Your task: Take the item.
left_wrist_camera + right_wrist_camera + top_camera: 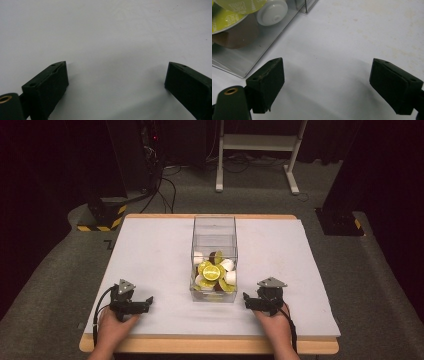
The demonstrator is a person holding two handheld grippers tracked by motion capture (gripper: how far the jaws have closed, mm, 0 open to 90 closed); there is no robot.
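Observation:
A clear plastic box point(214, 232) stands in the middle of the white table top point(150, 255), holding several coffee capsules point(212, 272) with lime-green lids, white and brown bodies. My left gripper point(148, 301) rests on the table near the front left, held by a hand, its jaws wide apart with bare table between them point(116, 75). My right gripper point(246, 299) rests near the front right, just right of the box, open and empty point(327, 72). The box's near corner point(242, 65) and a white capsule point(272, 11) lie to its upper left in the right gripper view.
The table's wooden front edge point(210, 345) runs just behind the hands. Beyond the table are a grey carpet, a white desk frame point(257, 145), black stands with yellow-black striped bases point(102, 217) and cables on the floor.

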